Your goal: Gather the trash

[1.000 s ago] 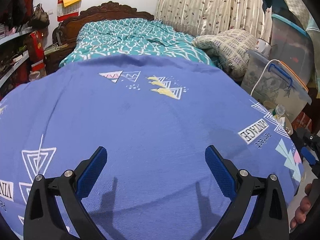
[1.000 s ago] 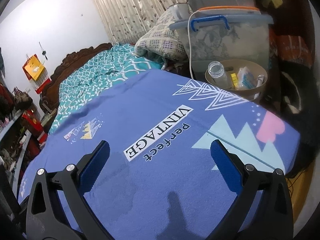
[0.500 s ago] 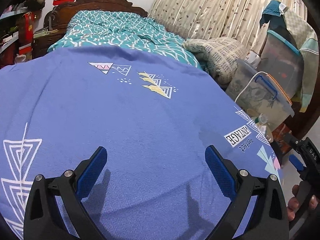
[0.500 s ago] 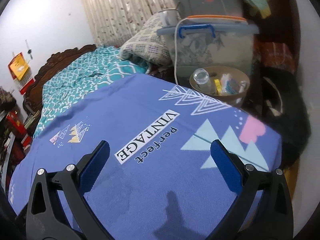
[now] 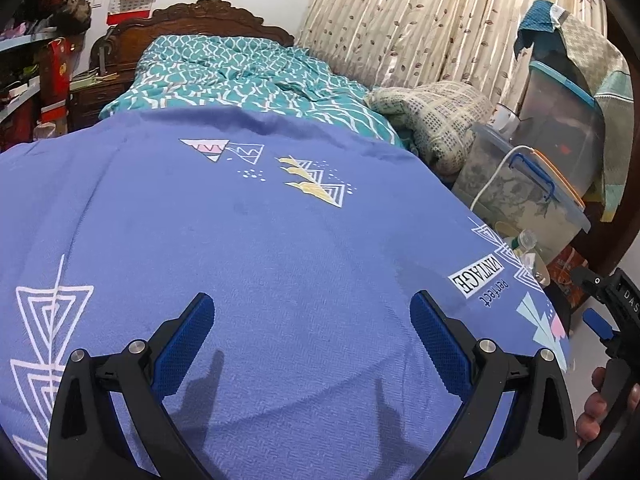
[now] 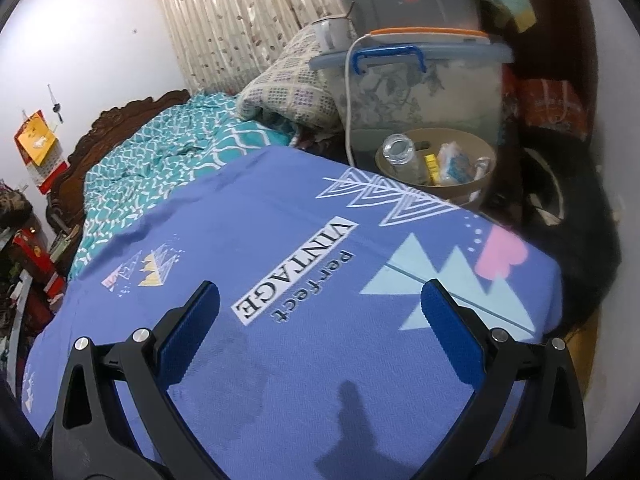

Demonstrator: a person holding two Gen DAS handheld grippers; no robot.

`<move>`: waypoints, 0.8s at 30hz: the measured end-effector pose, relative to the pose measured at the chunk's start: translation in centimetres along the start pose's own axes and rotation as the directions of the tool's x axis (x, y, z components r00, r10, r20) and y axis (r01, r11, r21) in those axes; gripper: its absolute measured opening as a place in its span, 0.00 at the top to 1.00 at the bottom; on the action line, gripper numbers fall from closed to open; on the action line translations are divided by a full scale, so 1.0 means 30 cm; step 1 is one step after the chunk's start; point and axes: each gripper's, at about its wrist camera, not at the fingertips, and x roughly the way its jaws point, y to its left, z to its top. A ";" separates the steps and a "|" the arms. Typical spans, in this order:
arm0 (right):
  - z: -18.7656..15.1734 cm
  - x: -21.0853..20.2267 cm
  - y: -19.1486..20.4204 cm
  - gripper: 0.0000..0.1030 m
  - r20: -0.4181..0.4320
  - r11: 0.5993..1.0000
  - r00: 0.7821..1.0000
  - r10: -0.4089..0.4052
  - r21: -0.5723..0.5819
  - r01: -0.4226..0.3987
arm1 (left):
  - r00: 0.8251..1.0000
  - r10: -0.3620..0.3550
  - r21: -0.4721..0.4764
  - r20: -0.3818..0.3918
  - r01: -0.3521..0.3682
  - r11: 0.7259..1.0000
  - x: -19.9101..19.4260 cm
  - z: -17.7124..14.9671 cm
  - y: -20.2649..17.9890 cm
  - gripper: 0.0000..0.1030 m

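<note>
A round tan bin [image 6: 472,190] stands on the floor past the far right corner of the blue bedspread [image 6: 304,264]. It holds a clear plastic bottle [image 6: 398,150], a yellow box and crumpled wrappers. In the left wrist view the same bin [image 5: 538,268] peeks out past the bed's right edge, with the bottle [image 5: 526,240] in it. My left gripper [image 5: 312,316] hovers open over the bare bedspread [image 5: 260,248], nothing between its fingers. My right gripper [image 6: 320,304] is open too, above the "VINTAGE" print, empty. I see no loose trash on the bedspread.
A clear storage box [image 6: 420,84] with blue handles and a white cable stands behind the bin. A folded checked blanket [image 6: 288,84] and teal quilt [image 5: 256,80] lie further up the bed. Shelves [image 5: 24,92] crowd the left. A hand [image 5: 600,412] holds the other gripper at lower right.
Both cameras have shifted slightly over the bed; the left view swung right then back a little, the right view drew back. Both grippers stayed open and empty.
</note>
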 end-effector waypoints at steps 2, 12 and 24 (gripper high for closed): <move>0.004 0.014 0.007 0.03 -0.006 0.999 0.999 0.033 -0.006 -0.034 | 1.000 0.000 0.003 -0.009 0.000 1.000 0.006 0.000 -0.002 0.08; 0.049 0.026 -0.044 0.03 -0.011 0.983 0.987 0.161 -0.091 -0.161 | 0.997 0.071 0.009 -0.040 -0.070 0.997 0.027 -0.001 -0.011 0.08; 0.034 0.067 -0.140 0.03 0.001 0.977 0.982 0.188 -0.101 -0.187 | 0.975 0.204 0.151 -0.086 -0.190 0.970 0.068 0.057 -0.251 0.08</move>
